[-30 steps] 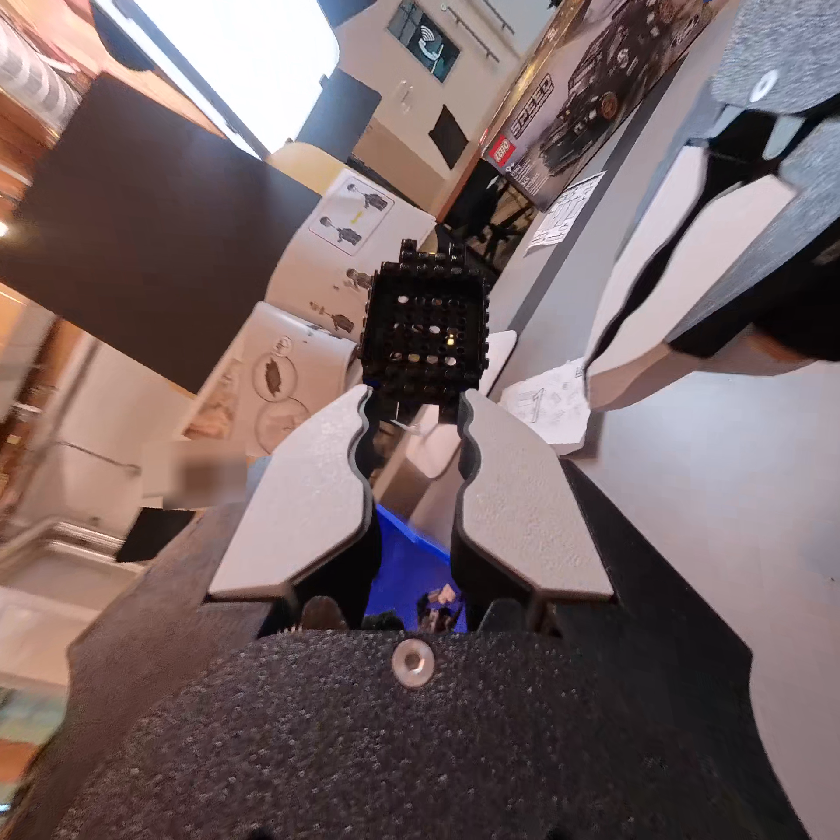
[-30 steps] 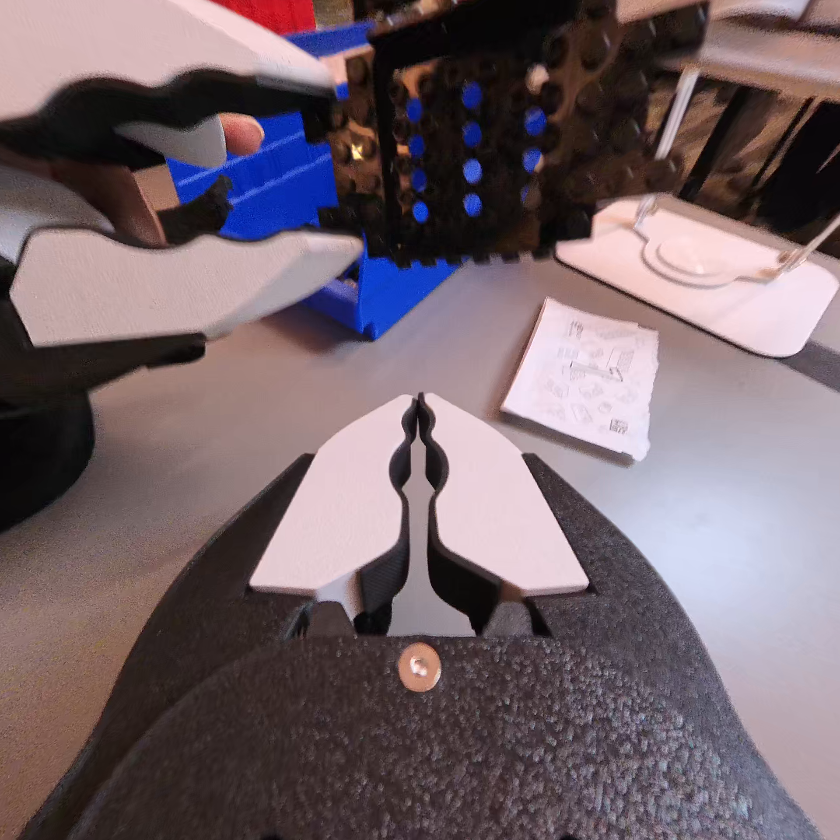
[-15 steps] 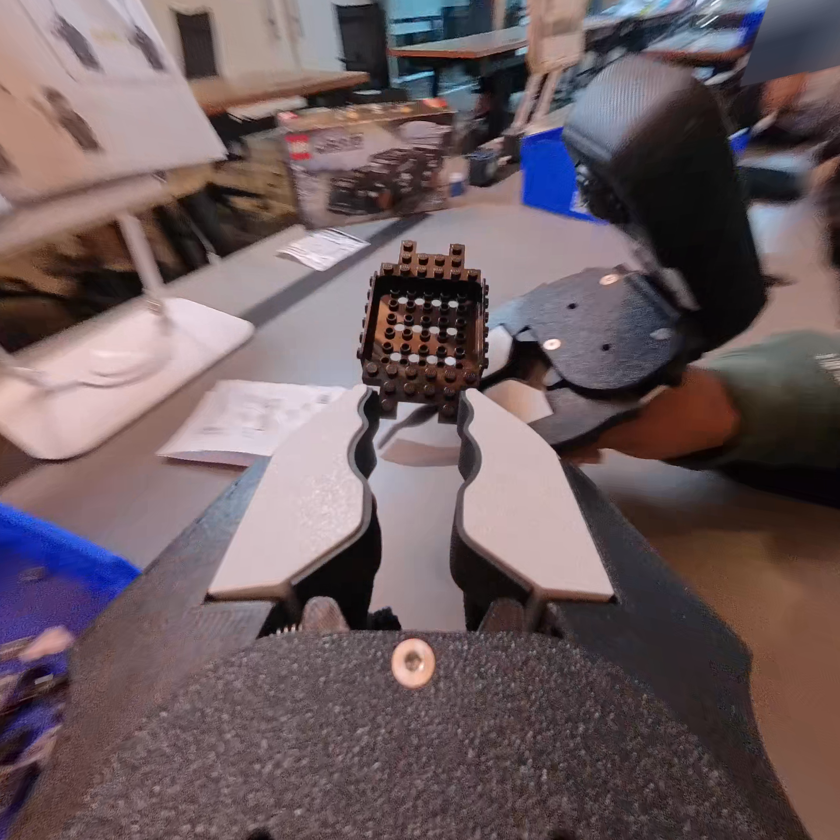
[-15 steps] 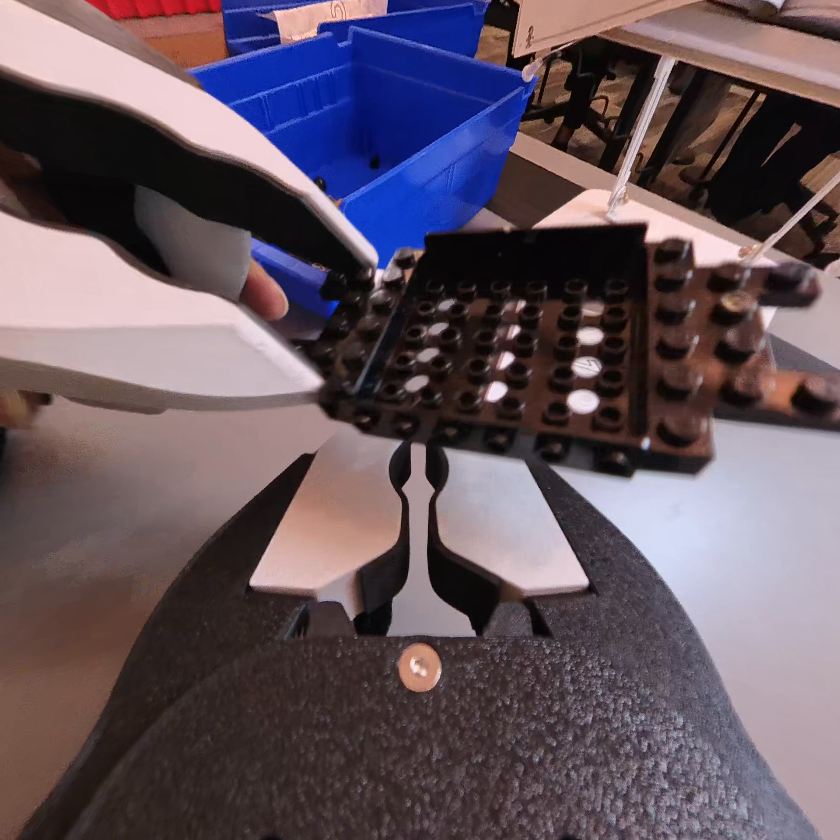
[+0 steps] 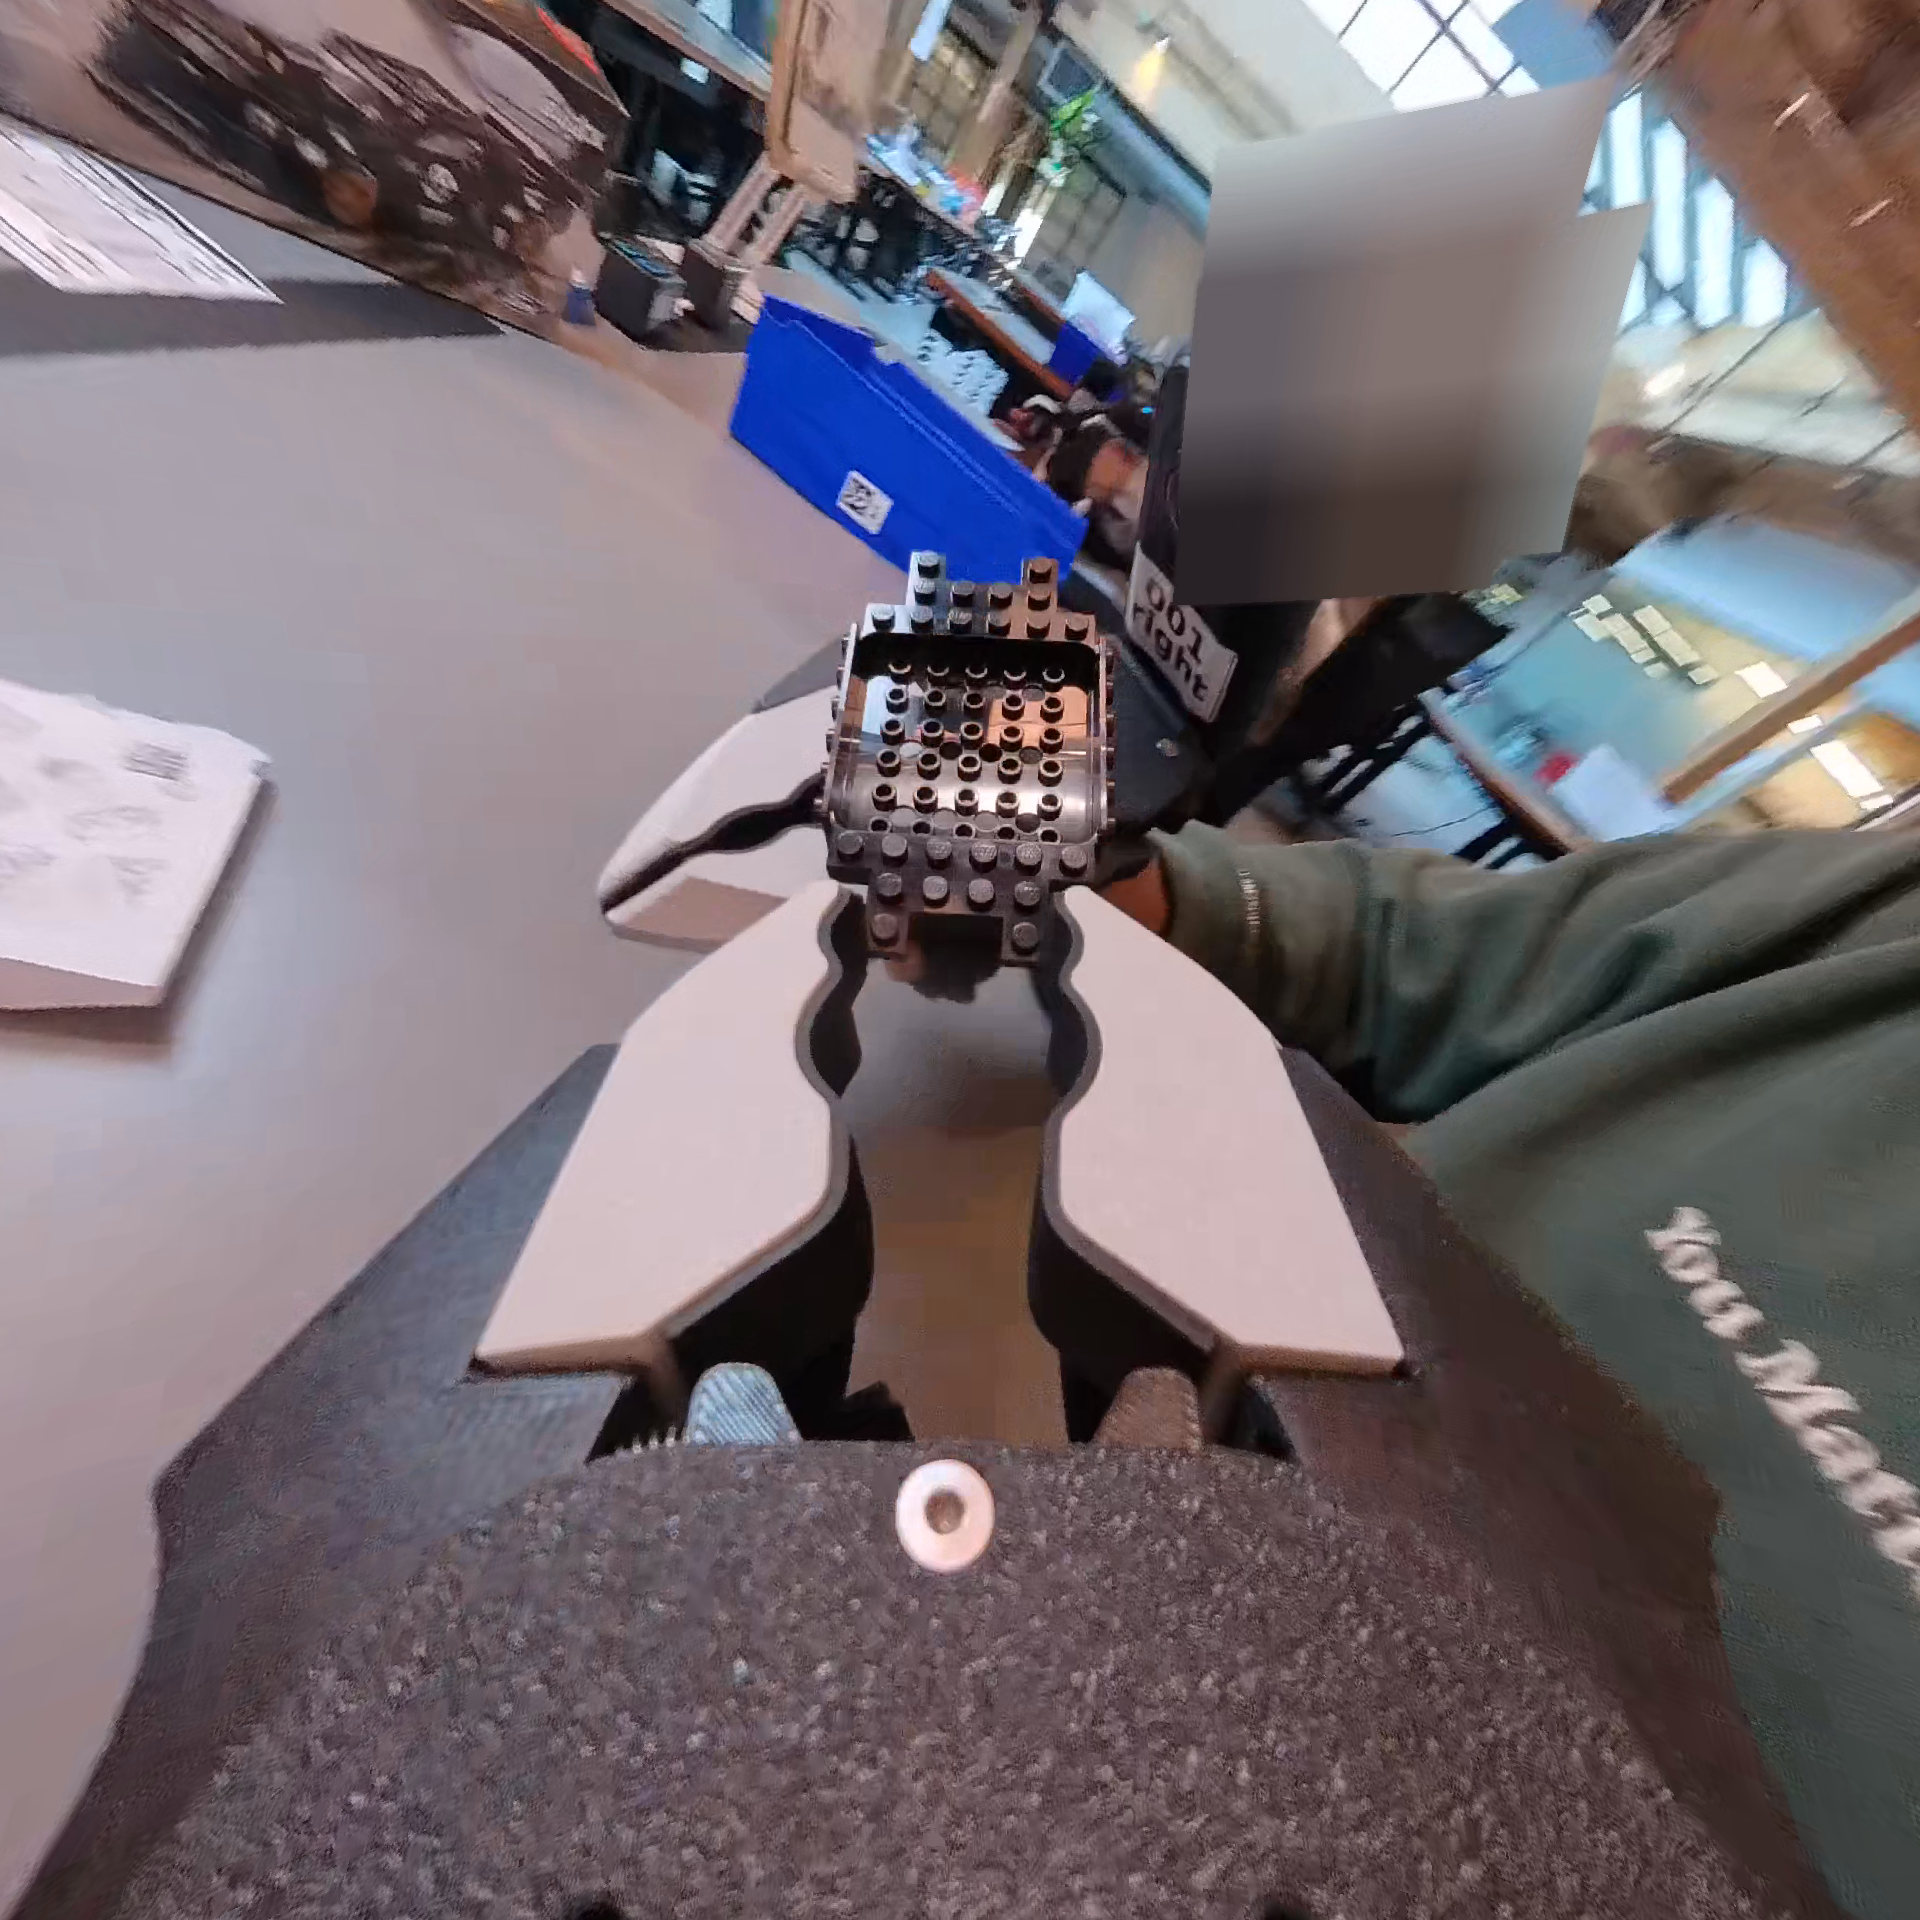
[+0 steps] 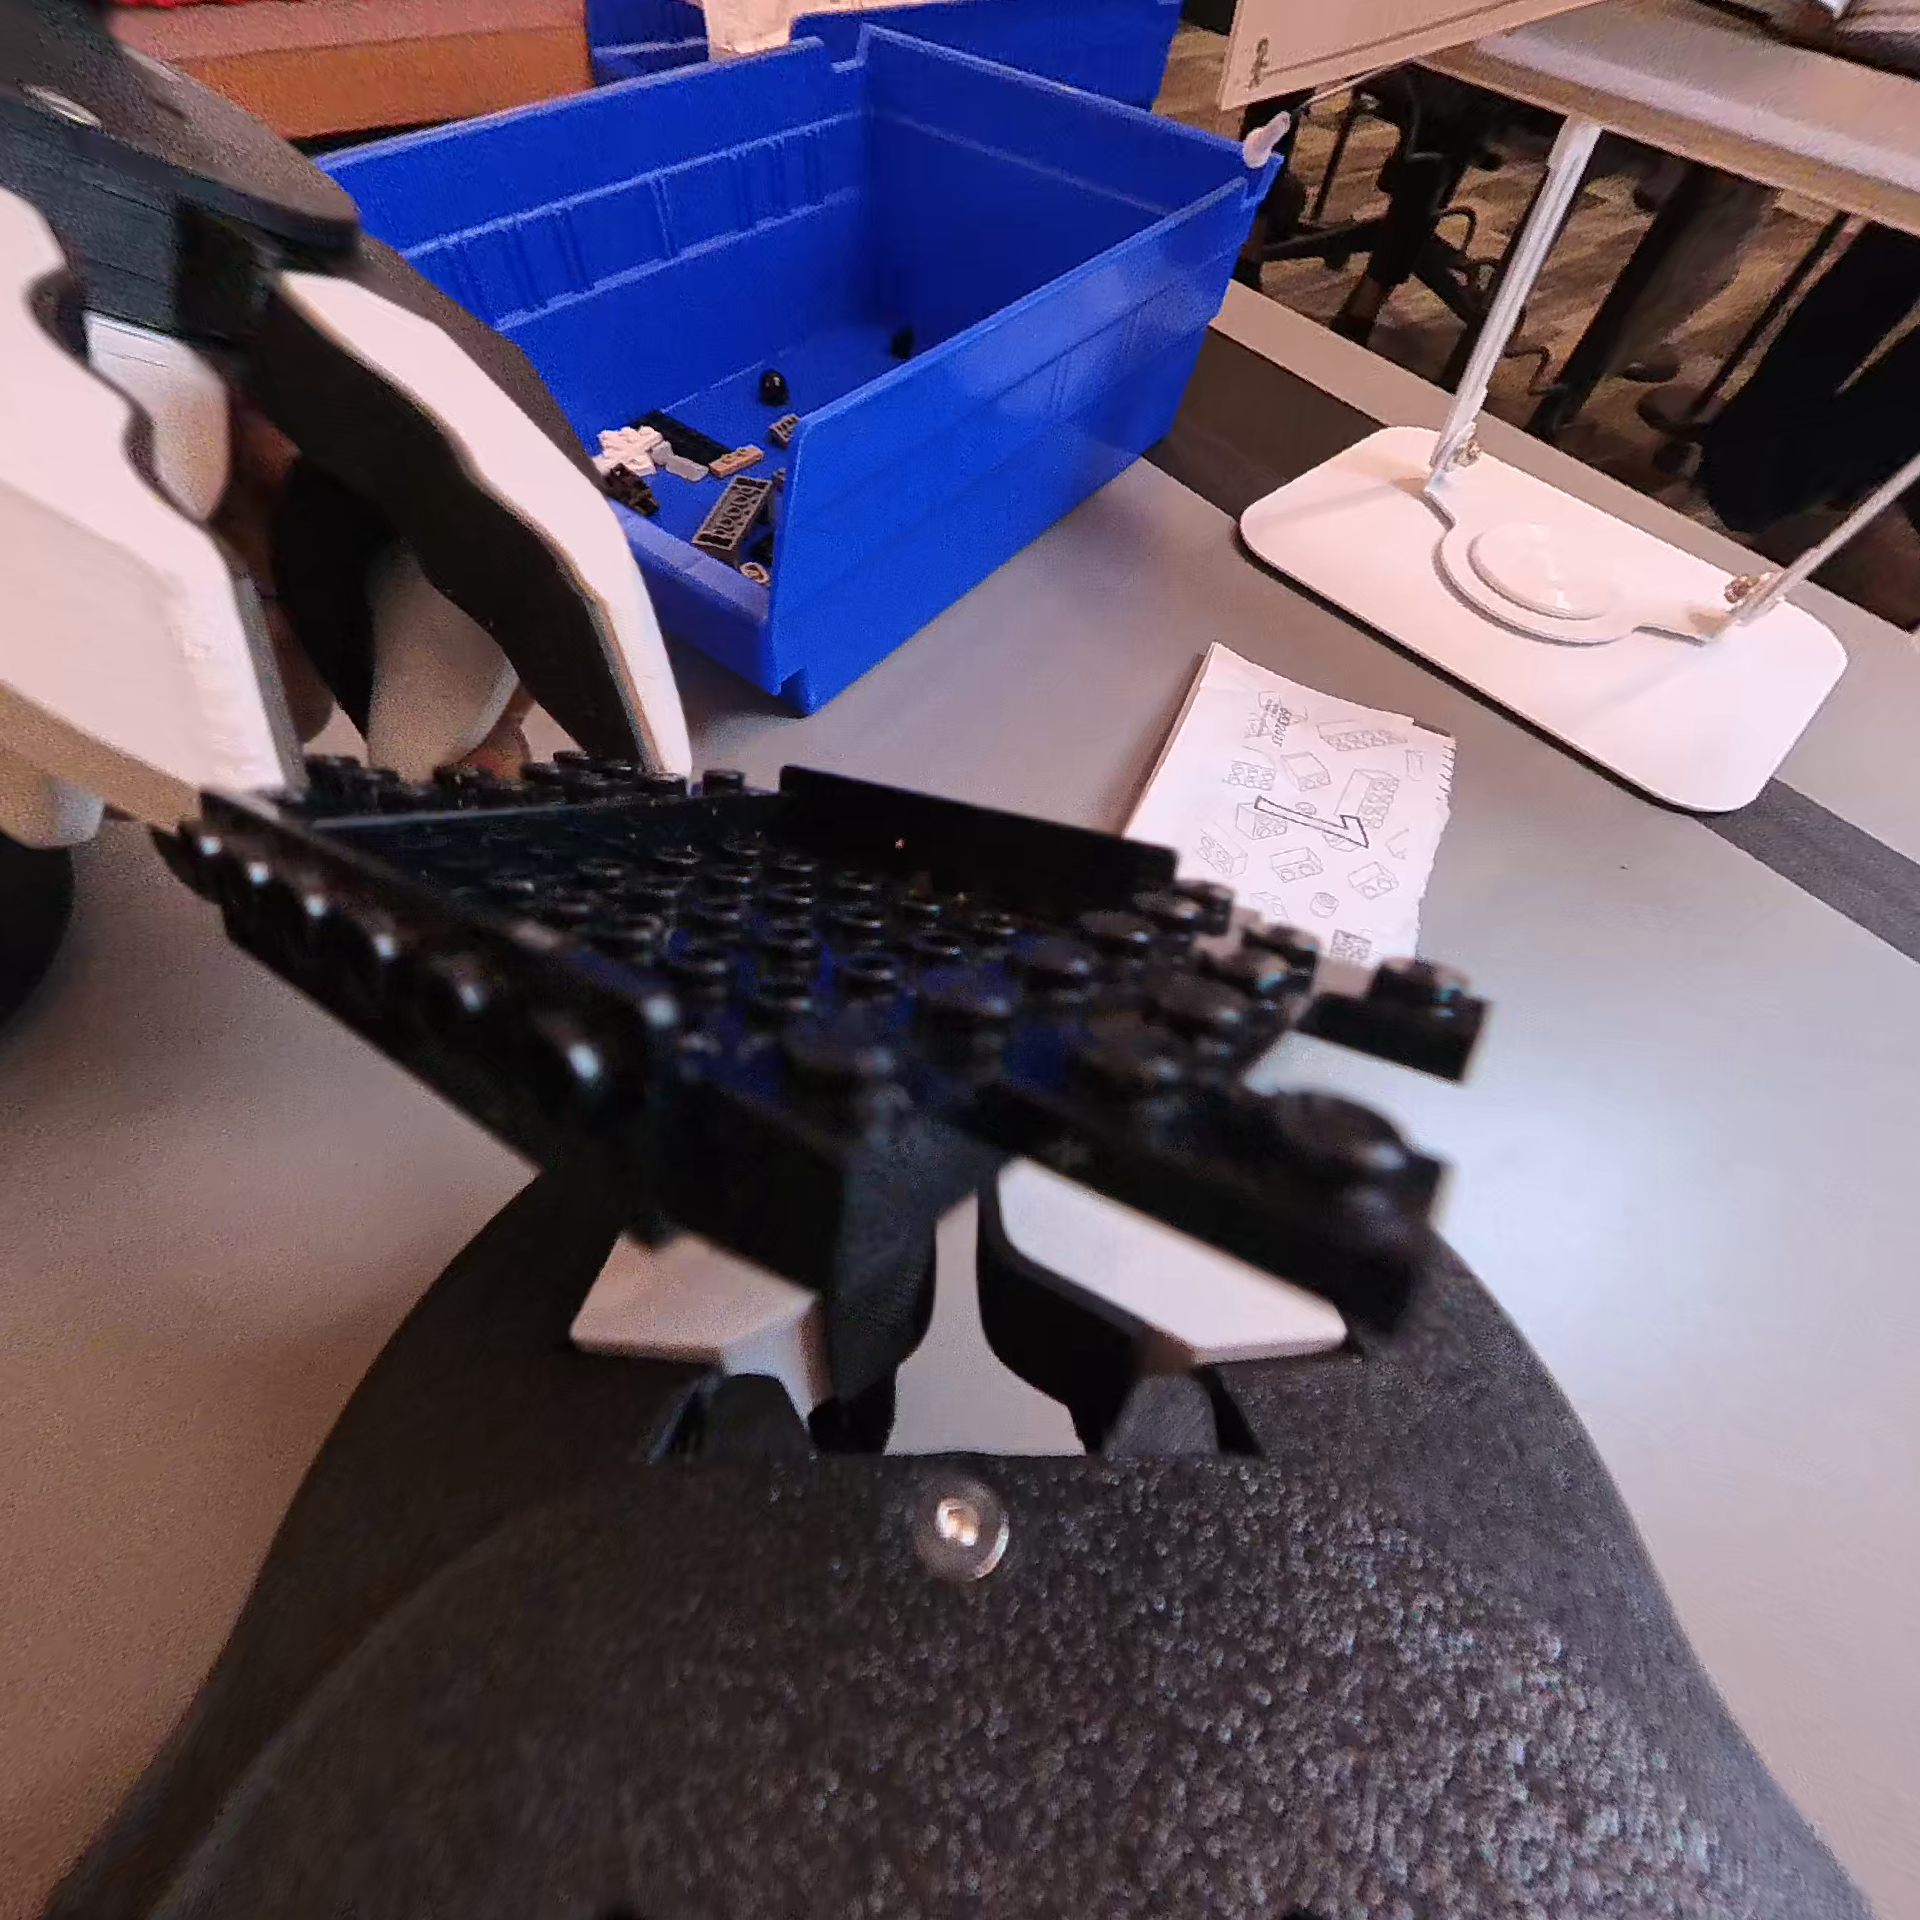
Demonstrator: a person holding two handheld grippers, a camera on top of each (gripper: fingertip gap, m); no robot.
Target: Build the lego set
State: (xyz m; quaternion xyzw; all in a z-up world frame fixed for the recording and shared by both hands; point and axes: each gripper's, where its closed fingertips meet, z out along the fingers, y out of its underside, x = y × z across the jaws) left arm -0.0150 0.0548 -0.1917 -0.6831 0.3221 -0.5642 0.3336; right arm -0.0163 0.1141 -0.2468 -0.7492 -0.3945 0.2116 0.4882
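Your left gripper (image 5: 956, 935) has its fingers clamped on the near edge of the black studded lego assembly (image 5: 971, 769), which juts forward past the fingertips, off the bench (image 5: 364, 582). Over the last second you have swung that assembly from high in front of the instruction stand down and across, so it now sits directly above your right gripper (image 5: 727, 842), studs up; that reads as lining up for a handover or a steadying second grip, not yet a new brick added. The right wrist view shows what the left cannot: the blue bin (image 6: 935, 343) beyond the fingers with loose pieces in its floor, and the leaflet (image 6: 1299, 810) ahead and to the right. It hides its own fingertips under the assembly; a gap shows lower down between them, but you cannot tell whether they grip anything. The left view alone shows your sleeve (image 5: 1455, 966) behind the plate.
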